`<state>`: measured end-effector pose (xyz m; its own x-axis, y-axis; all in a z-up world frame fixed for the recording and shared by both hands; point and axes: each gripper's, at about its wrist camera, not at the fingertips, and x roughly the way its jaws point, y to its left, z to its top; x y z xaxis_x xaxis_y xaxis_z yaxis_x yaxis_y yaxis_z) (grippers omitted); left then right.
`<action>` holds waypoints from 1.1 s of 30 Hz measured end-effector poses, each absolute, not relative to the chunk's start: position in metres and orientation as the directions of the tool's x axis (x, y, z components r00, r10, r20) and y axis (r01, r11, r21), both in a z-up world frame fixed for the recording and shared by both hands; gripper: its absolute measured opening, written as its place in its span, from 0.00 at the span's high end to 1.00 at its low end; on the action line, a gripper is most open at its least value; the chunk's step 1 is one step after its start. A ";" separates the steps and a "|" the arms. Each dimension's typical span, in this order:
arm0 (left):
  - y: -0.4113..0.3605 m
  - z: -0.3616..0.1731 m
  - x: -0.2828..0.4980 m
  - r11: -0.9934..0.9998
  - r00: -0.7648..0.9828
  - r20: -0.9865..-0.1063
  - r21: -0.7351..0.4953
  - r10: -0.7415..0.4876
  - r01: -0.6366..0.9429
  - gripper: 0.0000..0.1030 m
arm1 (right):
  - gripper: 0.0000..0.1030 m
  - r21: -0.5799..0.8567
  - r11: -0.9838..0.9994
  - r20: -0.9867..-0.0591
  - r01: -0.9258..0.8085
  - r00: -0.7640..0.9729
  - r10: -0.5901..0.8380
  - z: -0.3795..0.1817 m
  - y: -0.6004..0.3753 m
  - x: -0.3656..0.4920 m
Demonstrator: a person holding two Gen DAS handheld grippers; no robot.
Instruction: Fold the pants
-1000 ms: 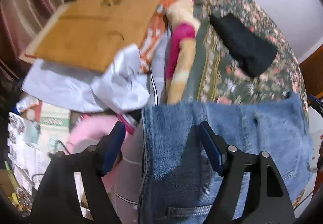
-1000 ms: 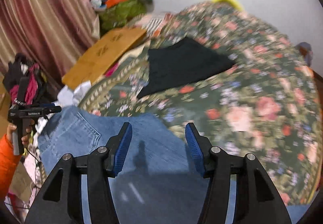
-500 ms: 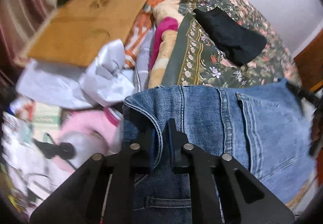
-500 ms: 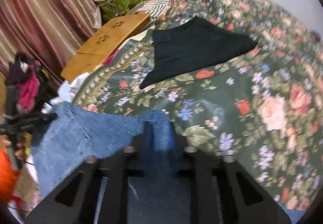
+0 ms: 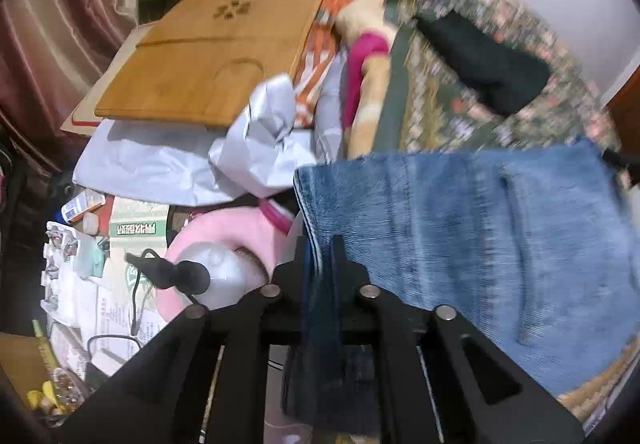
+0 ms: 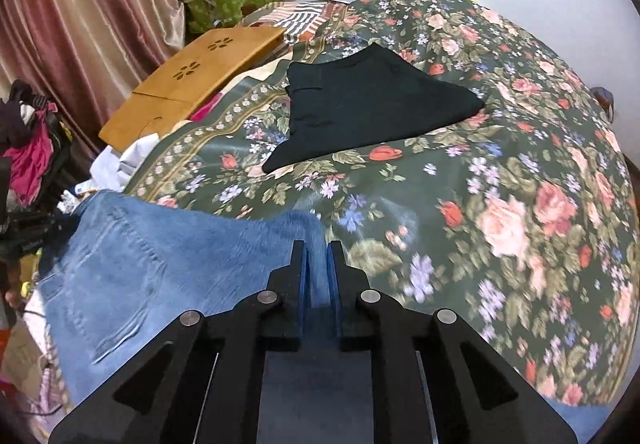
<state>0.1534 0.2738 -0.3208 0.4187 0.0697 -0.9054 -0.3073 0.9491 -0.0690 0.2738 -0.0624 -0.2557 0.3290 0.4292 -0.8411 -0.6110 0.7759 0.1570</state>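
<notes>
Blue denim jeans (image 5: 480, 228) are stretched between my two grippers at the near edge of a bed with a dark floral bedspread (image 6: 500, 172). My left gripper (image 5: 320, 256) is shut on the left end of the jeans' waistband. My right gripper (image 6: 317, 260) is shut on the right end of the jeans (image 6: 160, 264), which hang to the left with a back pocket showing. The jeans' legs are hidden below the grippers.
A folded black garment (image 6: 372, 112) lies on the bedspread further back. A wooden lap table (image 5: 208, 56) sits at the bed's left side over grey plastic bags (image 5: 240, 152). A pink cushion (image 5: 224, 240), papers and clutter lie on the floor at left.
Both grippers were open over the jeans a second ago. They have closed on the waistband and lifted it, and the denim is now pulled taut between them.
</notes>
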 end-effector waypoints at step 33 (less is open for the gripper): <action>0.192 -0.263 0.122 0.968 0.473 -0.871 0.016 0.137 -0.252 0.34 | 0.54 0.147 0.955 -0.819 -0.259 0.509 0.264 -0.244 -0.302 0.113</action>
<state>0.1216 0.1924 -0.2626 0.4726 0.1369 -0.8706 -0.2515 0.9677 0.0156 0.1126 -0.3019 -0.2440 0.5091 0.2643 -0.8191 -0.2592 0.9546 0.1469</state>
